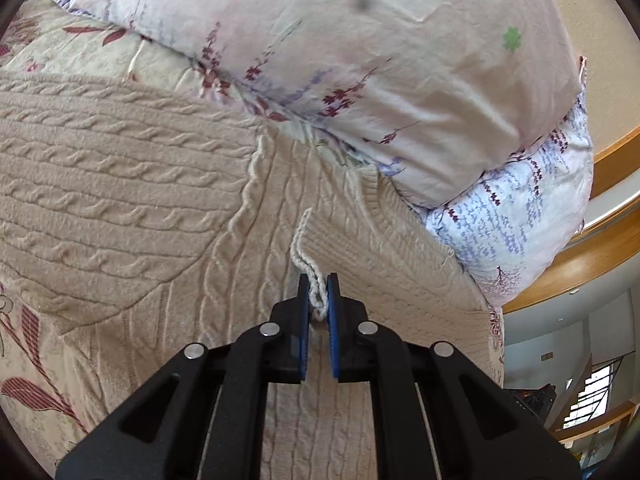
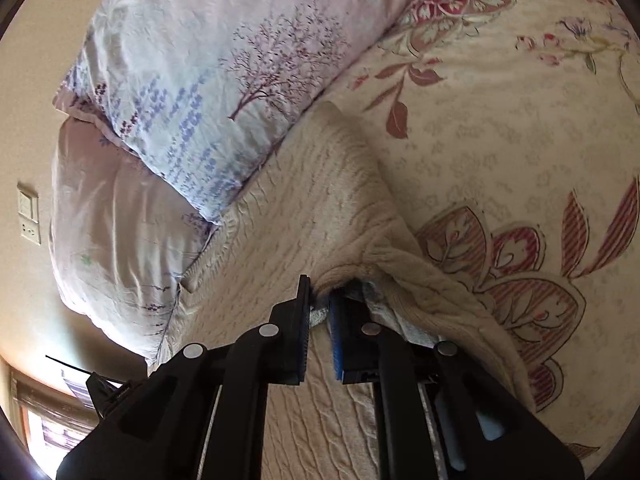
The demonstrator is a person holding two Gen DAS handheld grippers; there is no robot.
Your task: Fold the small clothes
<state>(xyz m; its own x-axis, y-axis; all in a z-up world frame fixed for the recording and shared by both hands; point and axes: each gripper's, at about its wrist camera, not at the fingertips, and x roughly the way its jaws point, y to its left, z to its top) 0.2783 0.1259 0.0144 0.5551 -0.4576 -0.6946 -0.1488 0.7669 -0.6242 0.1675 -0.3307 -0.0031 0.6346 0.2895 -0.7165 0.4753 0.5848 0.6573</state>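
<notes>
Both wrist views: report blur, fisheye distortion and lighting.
Left wrist view: mostly sharp, cable-knit sweater crisp, a dark smudge on the pillow, the wooden bed edge bowed by the lens. Right wrist view: softer, sweater smeared near the right tongs, bright window at lower left, floral bedspread evenly lit.

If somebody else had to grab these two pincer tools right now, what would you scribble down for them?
Left gripper: jaws shut on the ribbed edge of the beige cable-knit sweater.
Right gripper: jaws shut on a bunched edge of the same sweater.
The sweater lies on the floral bedspread, against the pillows.
Done: both edges gripped, one part already folded over.
Left: carry the held edges across, lay flat, release.
</notes>
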